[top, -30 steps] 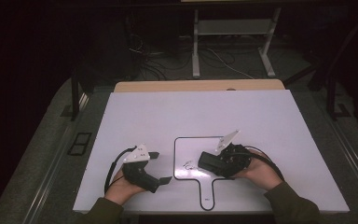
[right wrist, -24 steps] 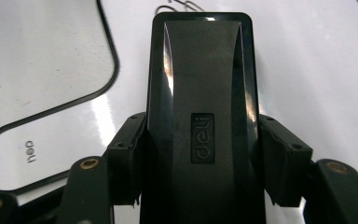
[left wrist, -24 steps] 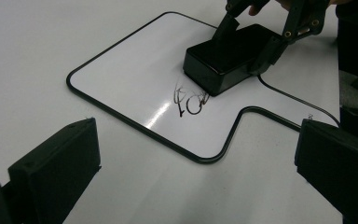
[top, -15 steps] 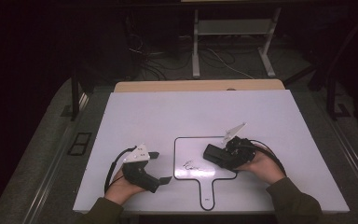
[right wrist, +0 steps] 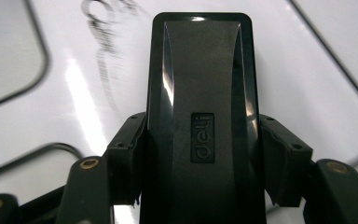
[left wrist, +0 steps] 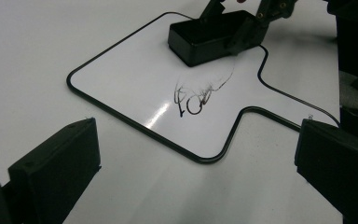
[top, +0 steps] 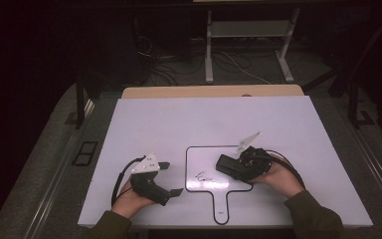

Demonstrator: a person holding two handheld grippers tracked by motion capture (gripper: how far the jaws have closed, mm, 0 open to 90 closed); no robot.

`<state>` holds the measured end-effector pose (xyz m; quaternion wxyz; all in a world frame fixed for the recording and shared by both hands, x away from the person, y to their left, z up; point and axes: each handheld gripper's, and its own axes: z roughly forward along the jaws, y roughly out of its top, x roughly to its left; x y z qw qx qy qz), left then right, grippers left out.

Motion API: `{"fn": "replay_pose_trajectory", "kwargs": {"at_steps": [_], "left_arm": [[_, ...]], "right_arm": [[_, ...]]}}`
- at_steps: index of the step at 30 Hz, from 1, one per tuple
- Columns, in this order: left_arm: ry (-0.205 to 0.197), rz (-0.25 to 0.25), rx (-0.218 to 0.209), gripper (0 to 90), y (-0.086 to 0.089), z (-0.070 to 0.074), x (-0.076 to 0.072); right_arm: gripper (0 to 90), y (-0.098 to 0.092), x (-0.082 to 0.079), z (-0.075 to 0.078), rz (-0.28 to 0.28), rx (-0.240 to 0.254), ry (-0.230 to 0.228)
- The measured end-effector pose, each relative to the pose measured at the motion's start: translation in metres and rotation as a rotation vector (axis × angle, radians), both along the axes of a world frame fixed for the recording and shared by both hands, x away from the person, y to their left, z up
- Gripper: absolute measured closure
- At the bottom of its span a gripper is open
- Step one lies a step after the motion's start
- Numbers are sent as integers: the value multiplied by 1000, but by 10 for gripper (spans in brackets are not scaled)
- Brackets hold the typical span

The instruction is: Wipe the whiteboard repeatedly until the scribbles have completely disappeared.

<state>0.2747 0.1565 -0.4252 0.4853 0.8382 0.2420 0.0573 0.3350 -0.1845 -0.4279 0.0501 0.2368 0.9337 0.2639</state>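
Right tongs (right wrist: 200,182) are clamped tight on the black eraser (right wrist: 200,93), kept flat on the small whiteboard (top: 204,162) just beside the scribble (left wrist: 193,95), probably so it can be wiped. Left tongs (left wrist: 196,186) are held wide open, nothing gripped, parked off the whiteboard's edge on the bench (top: 179,119).

The black rectangular plastic eraser (right wrist: 200,116) looks smooth and glossy. The white paddle-shaped board (left wrist: 135,79) has a shiny, smooth surface. The large white table top (top: 179,119) looks matt.
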Motion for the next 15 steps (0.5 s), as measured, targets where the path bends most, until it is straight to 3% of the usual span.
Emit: {"fn": "replay_pose_trajectory", "kwargs": {"at_steps": [2,7,8,15], "left_arm": [[0,-1,1,0,0,0,0],[-1,-2,3,0,0,0,0],[-1,-3,2,0,0,0,0],[0,-4,6,0,0,0,0]], "right_arm": [[386,10,-6,0,40,7,-3],[386,25,-14,0,81,7,-1],[385,28,-14,0,115,3,-9],[386,47,-18,0,145,12,2]]}}
